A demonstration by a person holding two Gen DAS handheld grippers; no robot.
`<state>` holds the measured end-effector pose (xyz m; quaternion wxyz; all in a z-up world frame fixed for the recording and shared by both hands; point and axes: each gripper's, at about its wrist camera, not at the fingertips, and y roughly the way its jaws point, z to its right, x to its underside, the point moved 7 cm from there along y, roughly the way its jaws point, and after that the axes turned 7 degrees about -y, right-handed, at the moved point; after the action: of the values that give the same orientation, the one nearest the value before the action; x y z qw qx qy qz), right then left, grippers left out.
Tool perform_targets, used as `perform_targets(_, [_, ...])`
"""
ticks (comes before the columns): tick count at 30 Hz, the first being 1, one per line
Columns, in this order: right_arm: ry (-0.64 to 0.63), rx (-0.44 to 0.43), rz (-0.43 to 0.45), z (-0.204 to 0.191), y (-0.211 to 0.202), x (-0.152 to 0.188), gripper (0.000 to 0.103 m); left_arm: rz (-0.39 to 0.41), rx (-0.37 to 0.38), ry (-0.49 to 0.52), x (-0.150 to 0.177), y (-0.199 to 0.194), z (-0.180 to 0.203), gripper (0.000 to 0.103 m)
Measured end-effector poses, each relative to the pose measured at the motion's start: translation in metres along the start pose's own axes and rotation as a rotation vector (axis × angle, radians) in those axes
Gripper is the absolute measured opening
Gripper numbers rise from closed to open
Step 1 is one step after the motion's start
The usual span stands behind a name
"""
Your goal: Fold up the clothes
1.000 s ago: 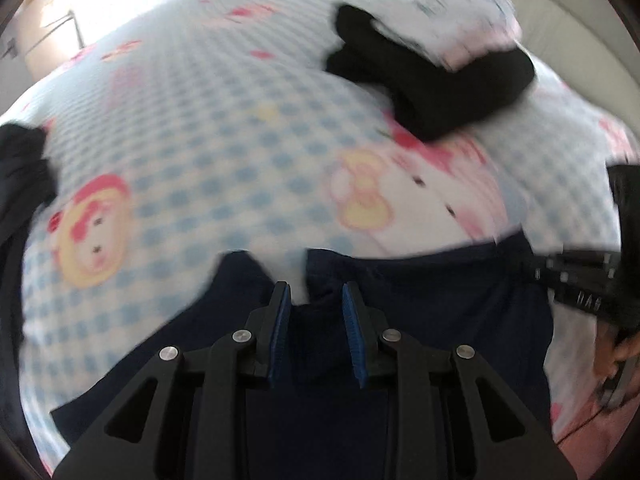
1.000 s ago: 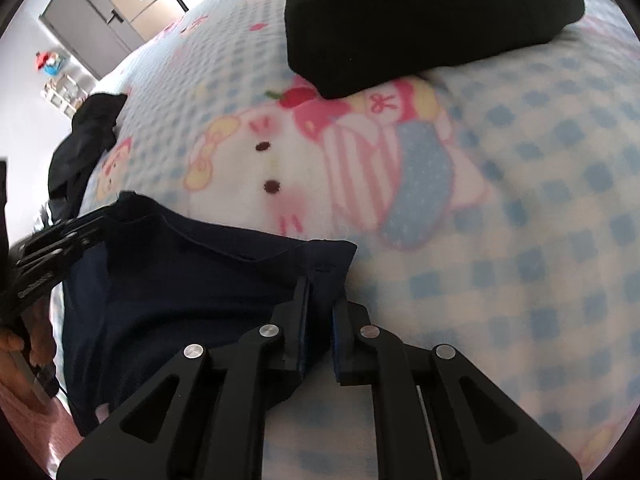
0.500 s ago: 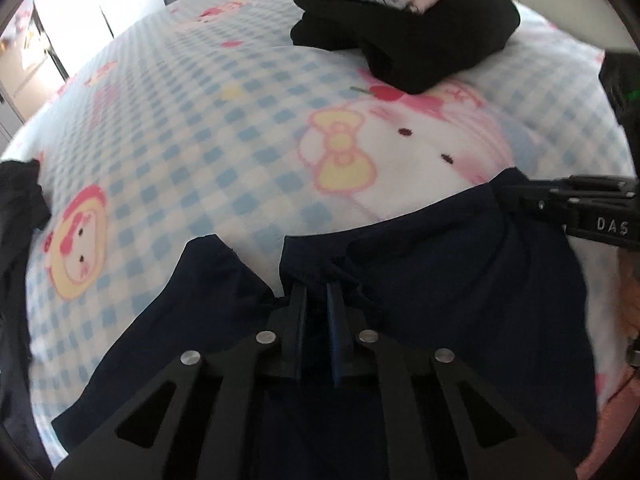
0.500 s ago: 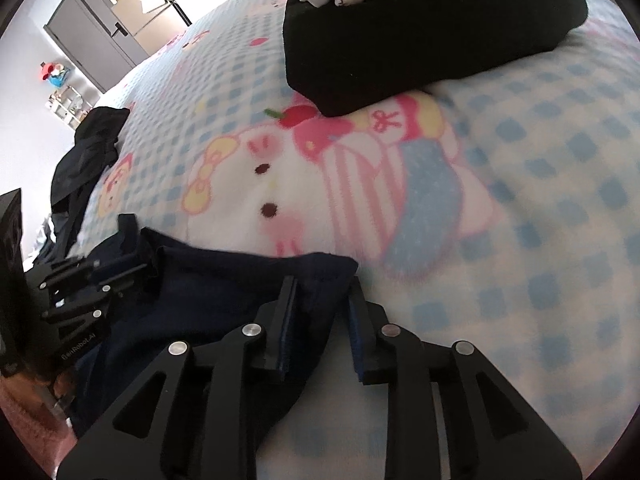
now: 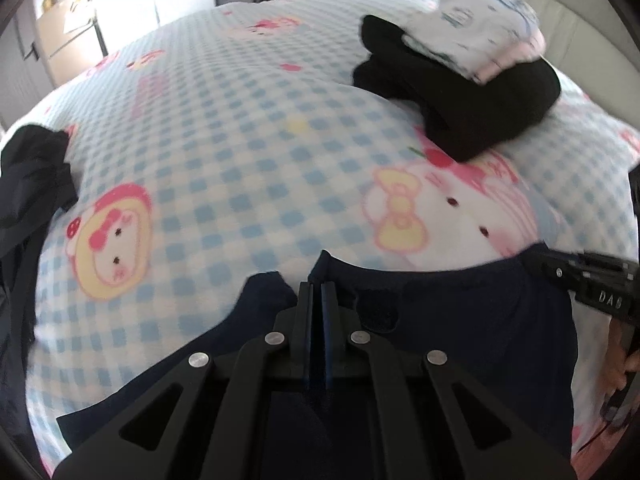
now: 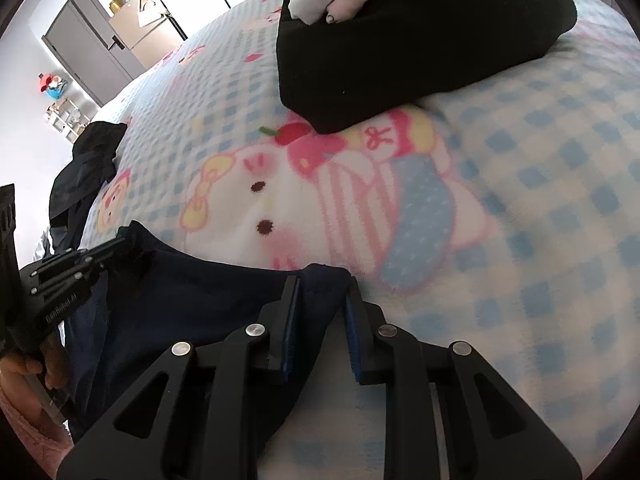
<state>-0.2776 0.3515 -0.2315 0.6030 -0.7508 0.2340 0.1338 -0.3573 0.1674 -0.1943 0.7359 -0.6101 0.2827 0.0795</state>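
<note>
A navy garment lies flat at the near edge of the checked cartoon blanket. My left gripper is shut on the navy garment's far edge, beside a notch in the cloth. In the right wrist view, the garment's far right corner lies between the fingers of my right gripper. Those jaws stand apart and are closing, with the pads clear of the cloth. Each gripper shows in the other's view: the right one at the garment's right edge, the left one at its left.
A folded black garment with a white and pink one on top sits at the far right of the bed. A crumpled dark pile lies at the left edge. A grey cabinet stands beyond the bed.
My left gripper closed onto the navy garment's far edge. My right gripper, shut on the right corner a second ago, opened and let it lie between its fingers.
</note>
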Motion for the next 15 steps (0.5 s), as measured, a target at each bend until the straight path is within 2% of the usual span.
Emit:
perform_targets(3, [0.017,0.015,-0.013,0.007,0.003,0.002,0.02,-0.015,0.005,-0.07,0.0,0.007,-0.013,0.004])
perform_targets(6, [0.045,0.006,-0.015,0.011,0.003,0.002,0.019,-0.004,0.065,-0.17,0.0,0.004,-0.025,0.005])
perform_targets(8, [0.058,-0.008,0.005,0.012,-0.003,0.0,0.019,0.03,0.11,-0.136,-0.001,-0.005,-0.019,0.005])
perform_targets(9, [0.066,-0.017,0.022,0.012,-0.008,-0.001,0.019,0.035,0.099,-0.087,0.001,-0.008,-0.015,0.005])
perform_targets(11, [0.073,-0.032,0.058,0.012,-0.017,-0.006,0.02,0.003,0.071,0.029,0.007,-0.006,-0.002,0.005])
perform_targets(15, [0.044,-0.031,0.163,0.005,-0.042,-0.018,0.02,-0.054,0.061,0.153,0.019,0.005,0.015,0.006])
